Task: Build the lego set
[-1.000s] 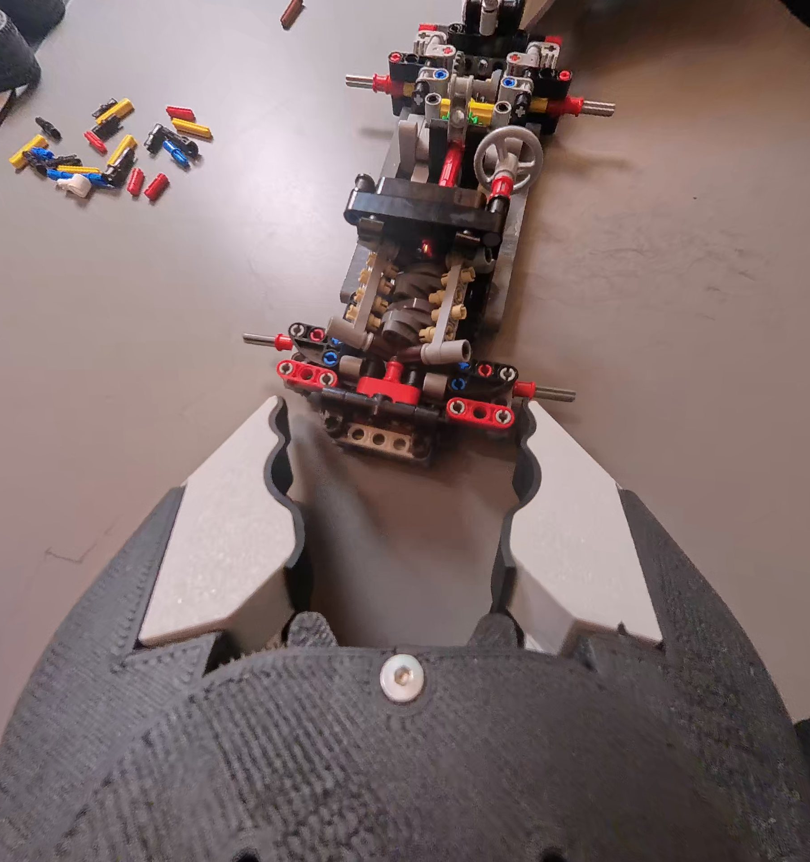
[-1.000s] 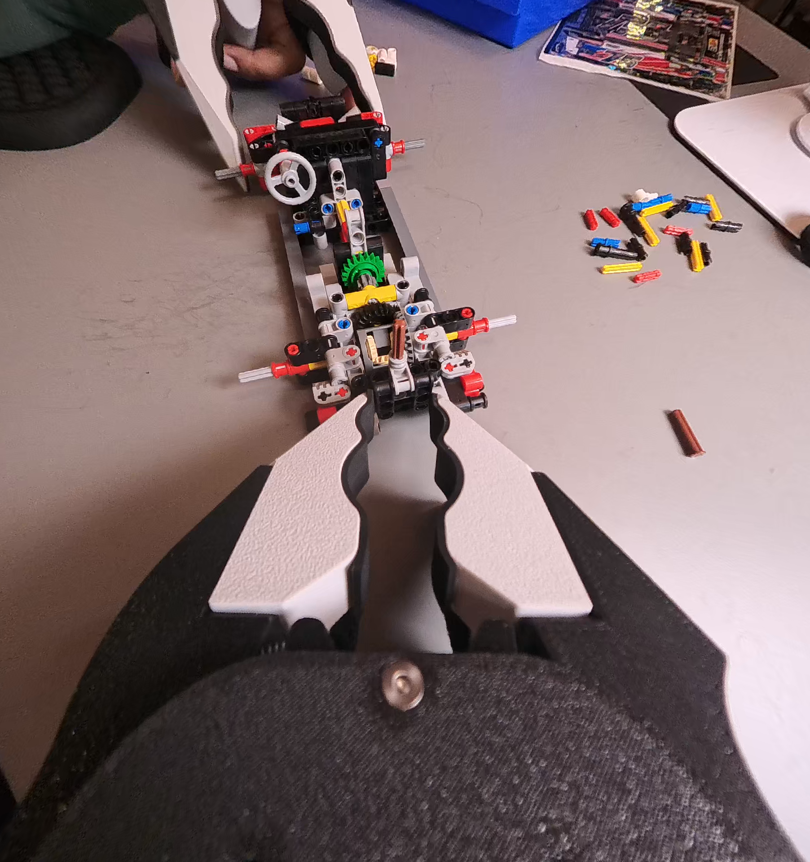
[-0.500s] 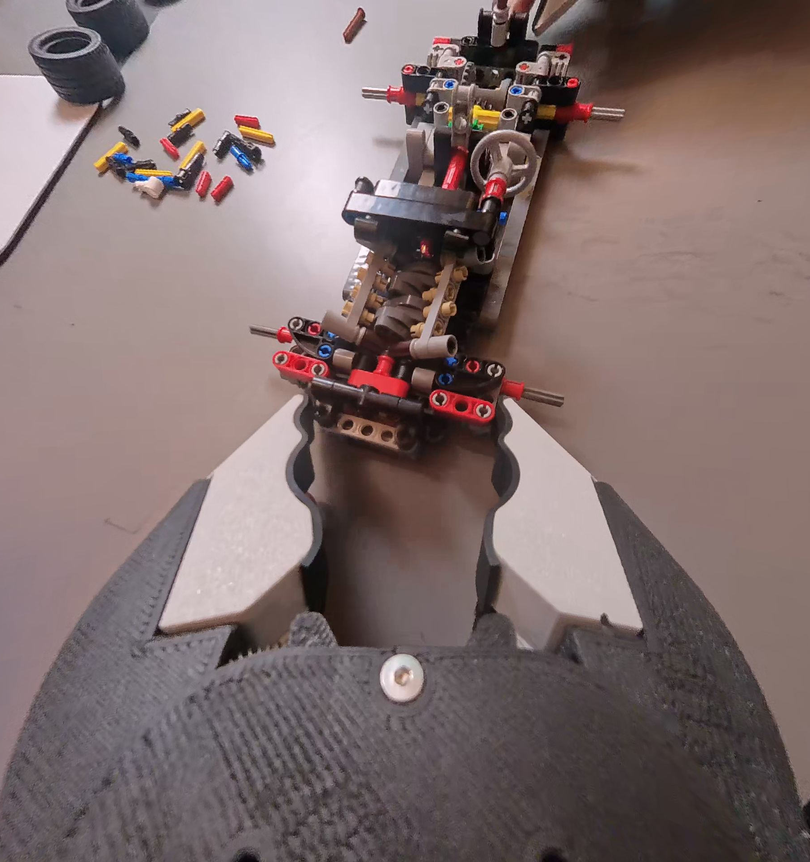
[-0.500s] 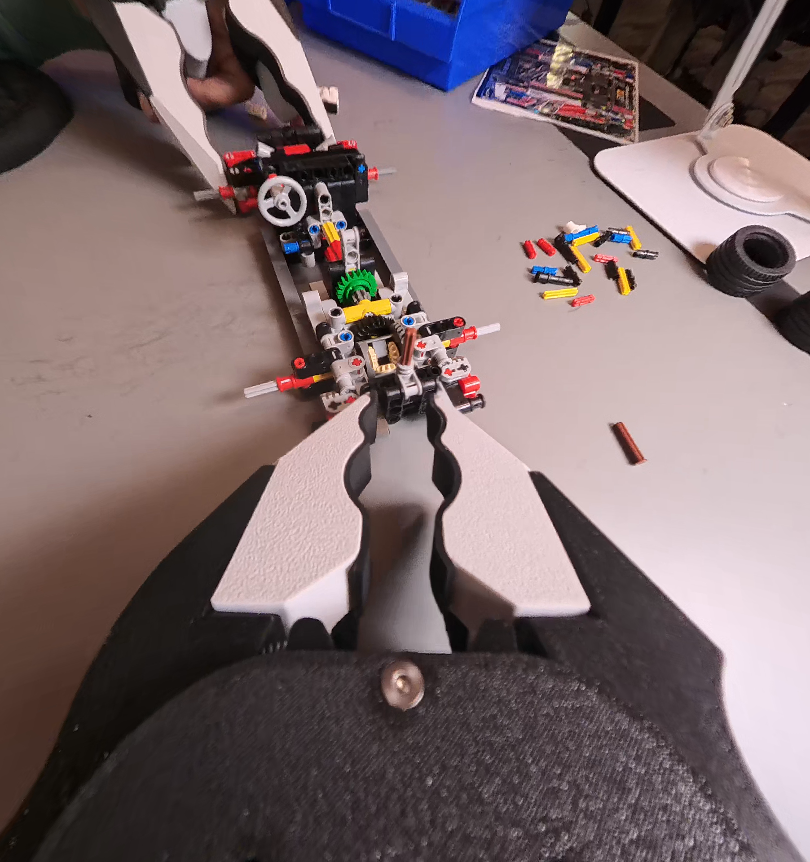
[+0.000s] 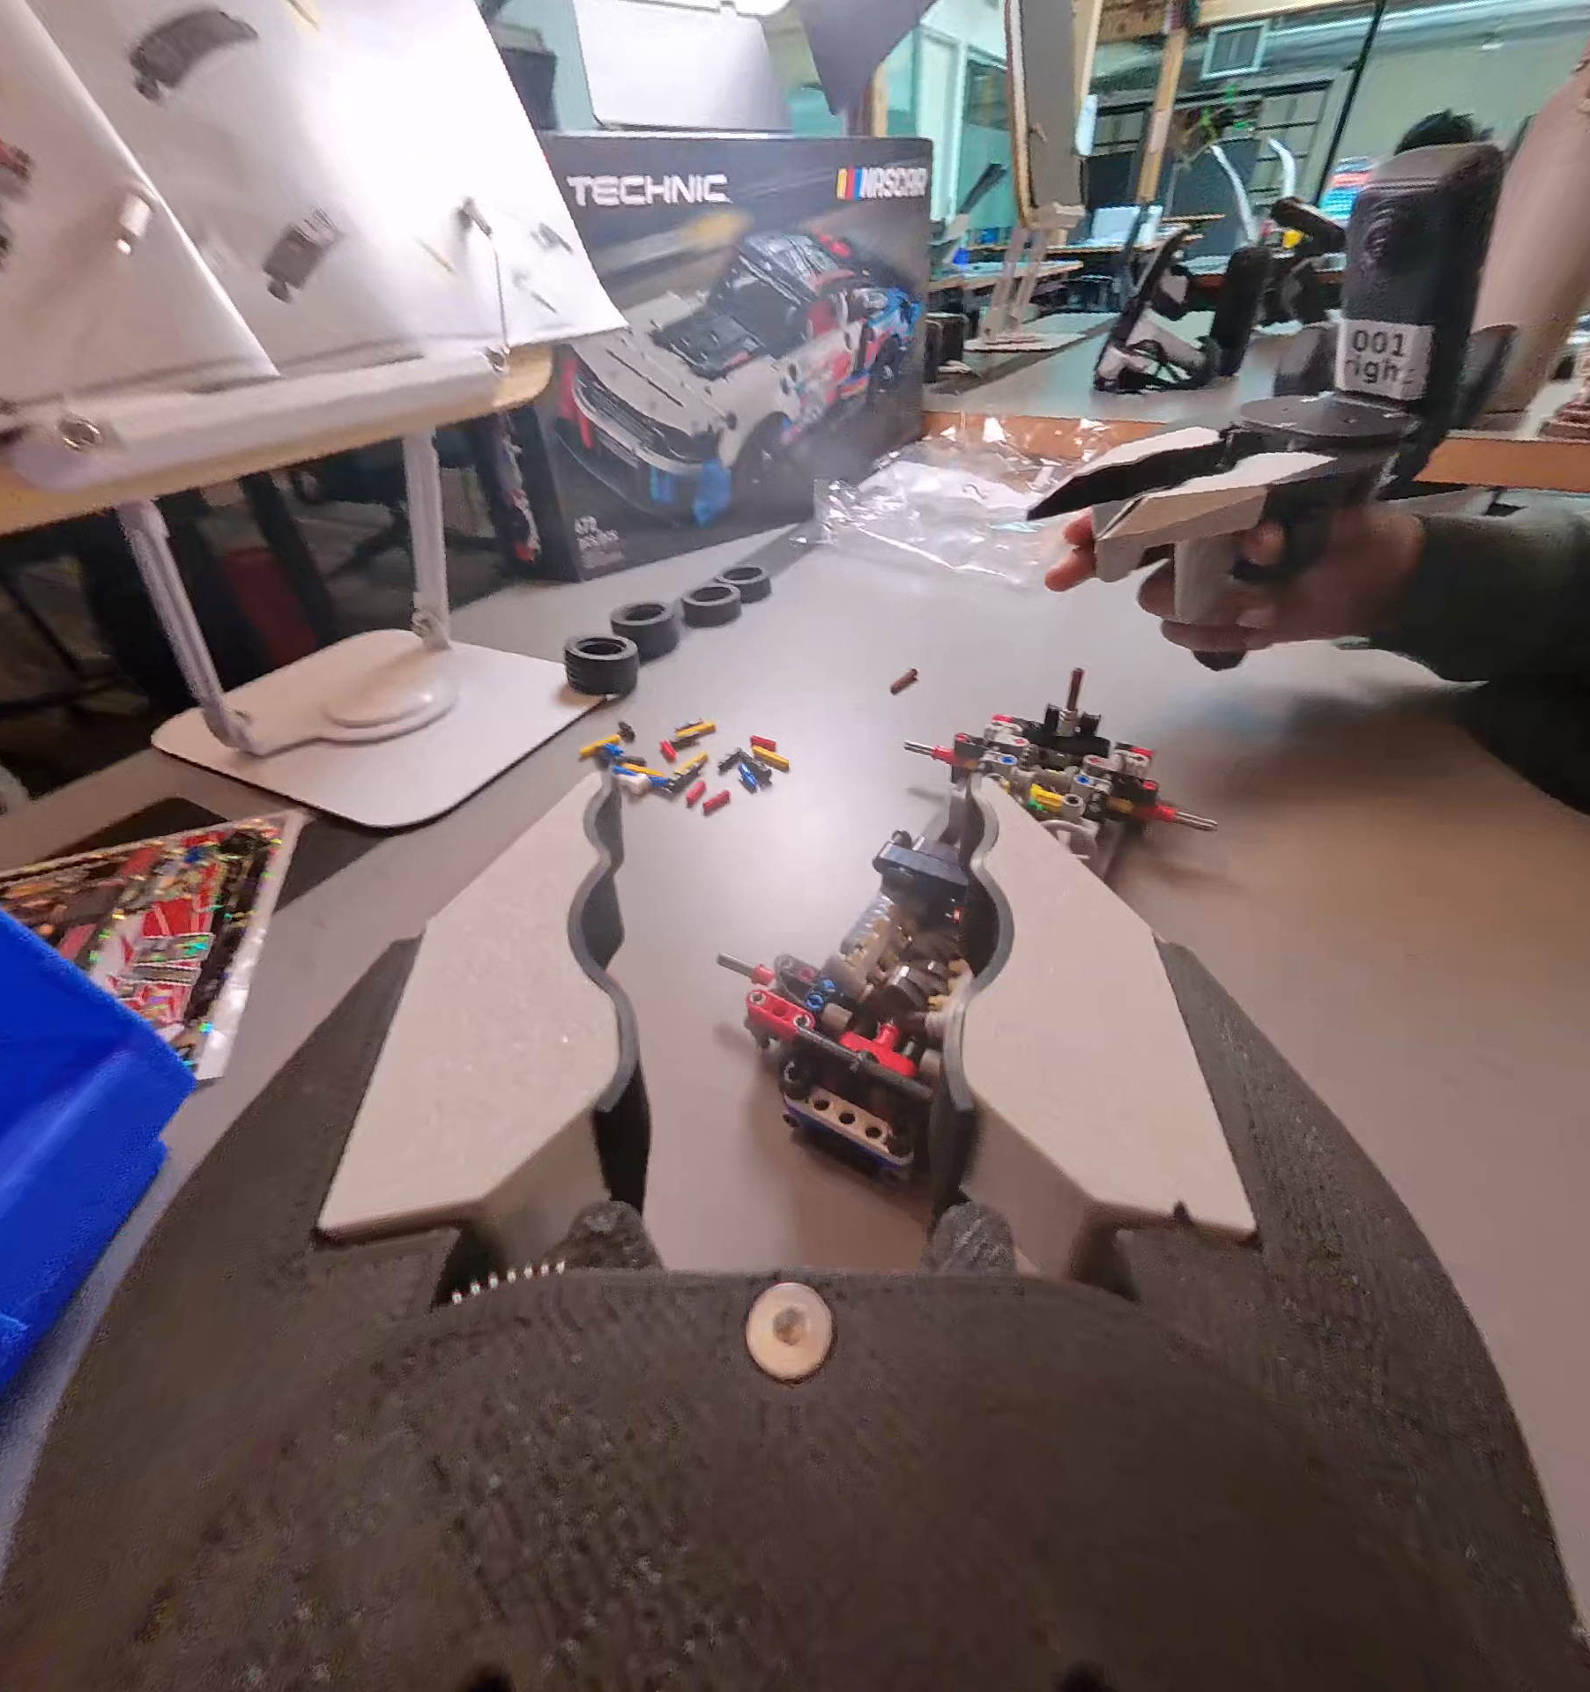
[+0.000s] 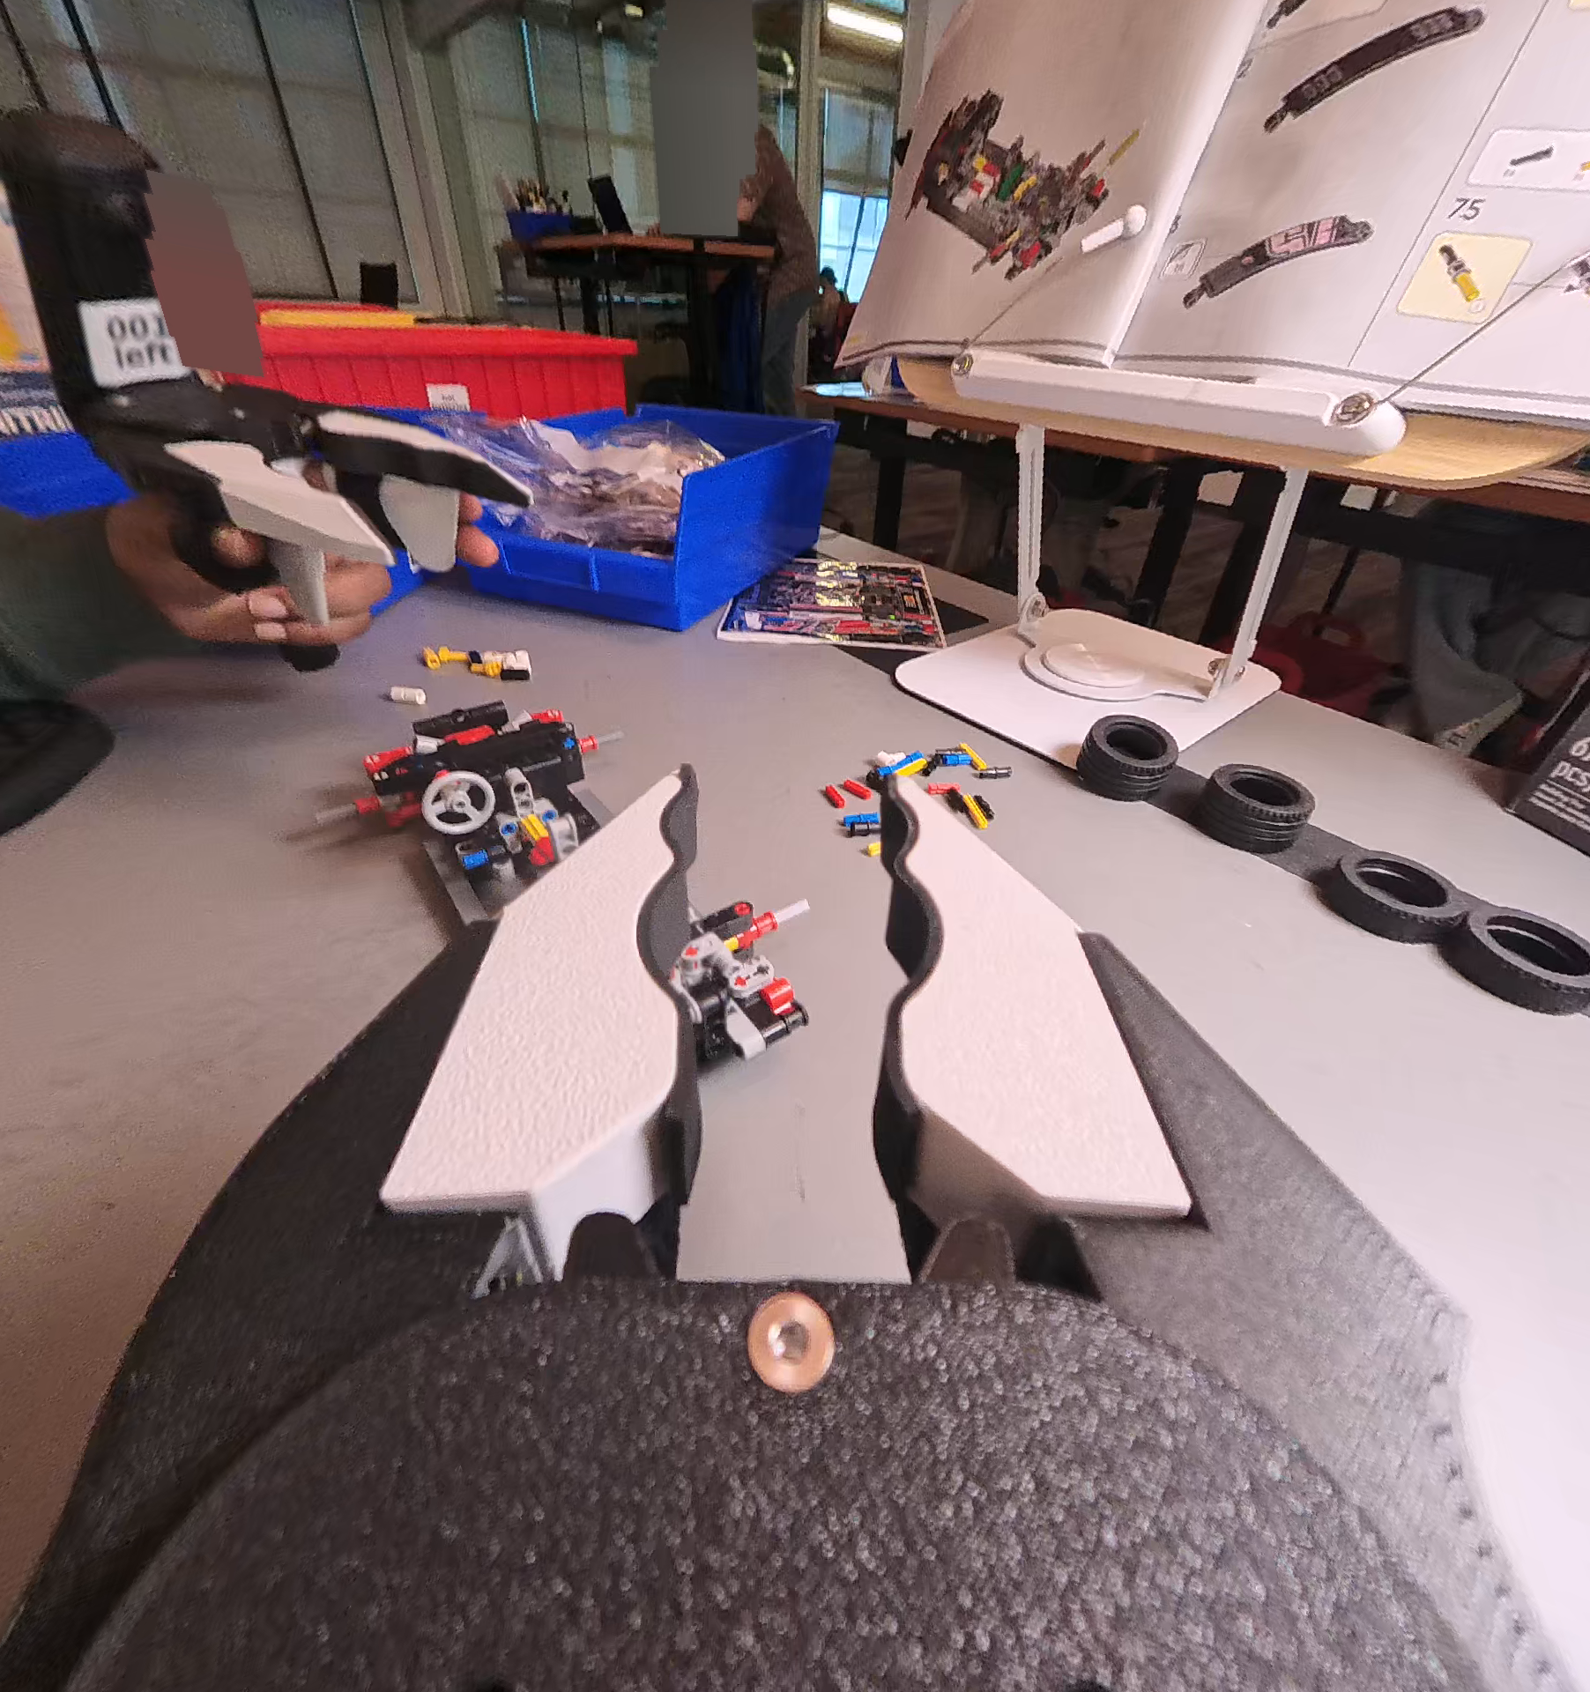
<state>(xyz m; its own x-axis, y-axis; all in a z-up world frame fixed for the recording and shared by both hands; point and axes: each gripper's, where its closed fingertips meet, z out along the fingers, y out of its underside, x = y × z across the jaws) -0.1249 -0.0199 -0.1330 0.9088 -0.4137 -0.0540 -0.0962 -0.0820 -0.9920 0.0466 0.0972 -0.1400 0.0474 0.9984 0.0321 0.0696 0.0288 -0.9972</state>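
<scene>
Both your left claw and right claw hang spread apart and empty above the lego chassis, which lies on the grey tabletop beside loose pins.

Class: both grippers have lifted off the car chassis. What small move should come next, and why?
Probably lower the open right gripper toward the loose pins to pick one: both grippers are empty, and the chassis lies unfinished with its tyres still off.
</scene>
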